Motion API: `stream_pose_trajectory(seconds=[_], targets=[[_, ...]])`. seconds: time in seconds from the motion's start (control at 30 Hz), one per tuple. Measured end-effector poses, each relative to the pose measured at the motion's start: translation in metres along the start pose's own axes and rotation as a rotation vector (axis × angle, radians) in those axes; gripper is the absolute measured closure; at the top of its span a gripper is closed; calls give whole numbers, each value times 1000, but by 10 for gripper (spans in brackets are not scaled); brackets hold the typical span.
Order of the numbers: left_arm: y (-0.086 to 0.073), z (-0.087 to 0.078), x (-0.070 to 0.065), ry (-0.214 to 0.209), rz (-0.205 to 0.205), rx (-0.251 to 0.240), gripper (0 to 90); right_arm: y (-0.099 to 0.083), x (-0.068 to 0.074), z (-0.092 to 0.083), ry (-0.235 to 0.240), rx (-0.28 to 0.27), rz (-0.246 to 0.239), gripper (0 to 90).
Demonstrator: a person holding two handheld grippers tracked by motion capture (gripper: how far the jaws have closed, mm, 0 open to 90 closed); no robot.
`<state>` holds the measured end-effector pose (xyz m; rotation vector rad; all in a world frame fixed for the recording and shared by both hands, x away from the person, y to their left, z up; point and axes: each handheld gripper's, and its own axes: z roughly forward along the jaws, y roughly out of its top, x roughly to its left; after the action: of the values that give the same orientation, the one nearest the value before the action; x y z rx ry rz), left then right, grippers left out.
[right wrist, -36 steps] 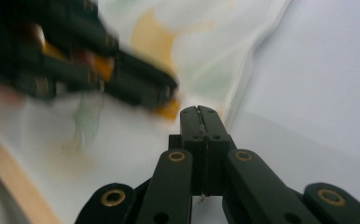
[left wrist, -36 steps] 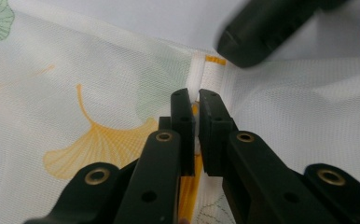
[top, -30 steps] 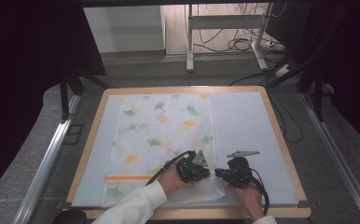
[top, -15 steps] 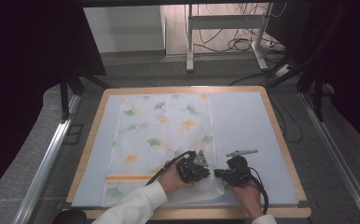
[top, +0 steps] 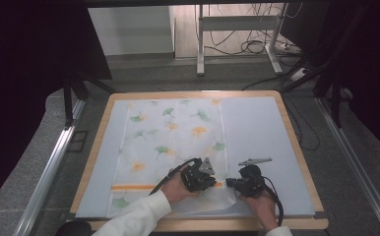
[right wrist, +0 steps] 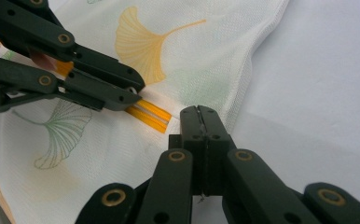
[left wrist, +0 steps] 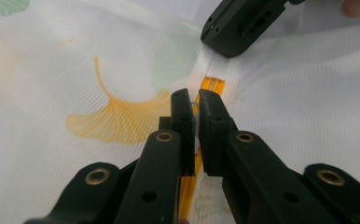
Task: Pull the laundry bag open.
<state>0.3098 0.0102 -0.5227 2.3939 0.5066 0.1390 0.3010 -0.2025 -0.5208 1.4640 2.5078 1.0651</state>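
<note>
A thin white mesh cloth [top: 175, 142] printed with green and orange ginkgo leaves and an orange stripe lies flat on the pale blue table mat [top: 257, 128]. Near its front right corner, the left gripper [top: 212, 181] and right gripper [top: 230, 183] each pinch a fold of it.

Desk [top: 296, 147] with light wood rim, rounded corners, top covered by pale blue-grey mat [top: 257, 137]. White cloth [top: 173, 142] printed with green and orange ginkgo leaves lies flat on mat, left of centre, running from far edge to near edge. Orange stripe [top: 134, 187] crosses cloth near its near end. Cloth's near right corner is bunched and lifted off mat, rest lies smooth. Right part of mat bare. In the right gripper view cloth's hemmed edge [right wrist: 250, 70] rests on mat, wood rim shows at lower left
</note>
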Motion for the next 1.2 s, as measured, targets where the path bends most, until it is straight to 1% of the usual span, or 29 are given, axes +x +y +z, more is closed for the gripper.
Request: stream_pose_trajectory(seconds=[0.27,0.53,0.7,0.9,0.97,1.03,1.07,1.1,1.2], targets=[[-11,-10,4,16,-6,13,862,0,1,0,-1,-1,-5,898],[-21,-17,8,23,-27,7,862,-1,0,0,1,-3,-5,898],[-29,-23,13,18,-62,0,862,-1,0,0,2,-5,-2,898],[-35,-27,15,25,-69,-3,863,-1,0,0,-2,-7,-5,898],[-37,-28,16,22,-82,-4,862,-1,0,0,-2,-7,-6,898],[-38,-29,17,24,-83,-5,862,-1,0,0,-1,-7,-5,898],[-39,-28,16,22,-97,-19,862,-1,0,0,0,-7,-3,898],[-39,-28,16,22,-101,-20,862,-2,0,0,0,-8,-3,898],[-40,-30,16,28,-88,-7,862,-2,0,0,1,-8,-4,898]])
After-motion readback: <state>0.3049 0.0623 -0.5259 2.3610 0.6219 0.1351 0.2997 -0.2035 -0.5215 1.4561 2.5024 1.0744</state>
